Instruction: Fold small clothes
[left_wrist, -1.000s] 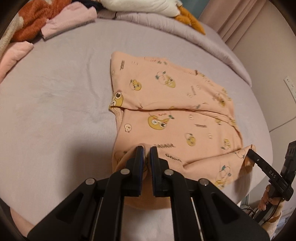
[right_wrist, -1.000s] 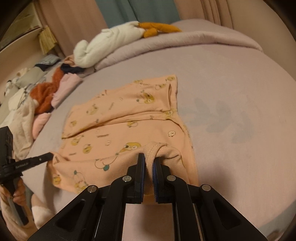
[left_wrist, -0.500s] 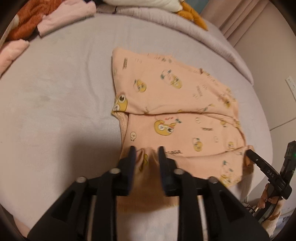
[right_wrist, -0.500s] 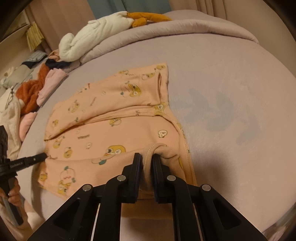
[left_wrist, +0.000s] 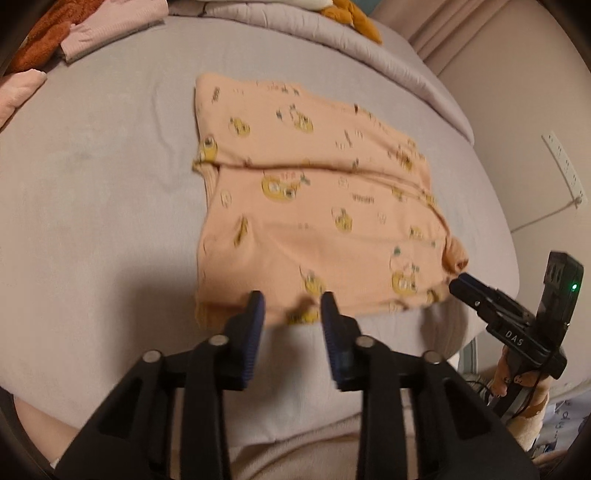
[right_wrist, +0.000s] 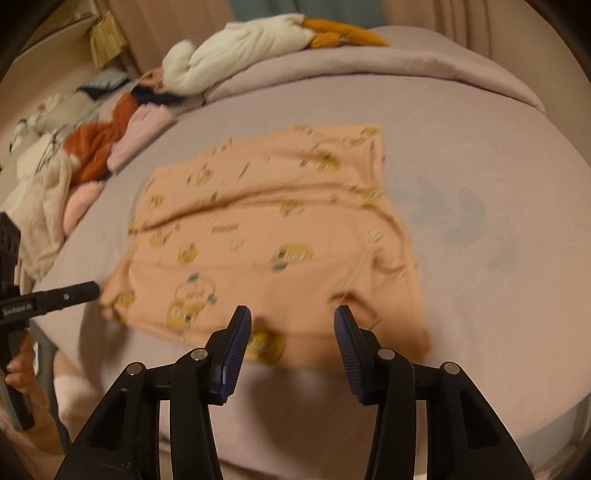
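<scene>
A small peach garment (left_wrist: 314, 206) with yellow cartoon prints lies flat and folded on the lilac bed; it also shows in the right wrist view (right_wrist: 273, 236). My left gripper (left_wrist: 291, 314) is open and empty, its tips just above the garment's near hem. My right gripper (right_wrist: 291, 328) is open and empty, also at the near hem. Each gripper shows in the other's view: the right one (left_wrist: 476, 291) at the garment's right corner, the left one (right_wrist: 74, 293) at its left corner.
A pile of other clothes, rust, pink and cream (right_wrist: 92, 155), lies at the bed's far left. A white and orange plush (right_wrist: 258, 48) rests on the rolled duvet at the back. The bed's edge (left_wrist: 480, 325) drops off close to me.
Both grippers have opened and let go of the garment's edge, which now lies flat on the bed. Both have pulled back a little toward the near edge.
</scene>
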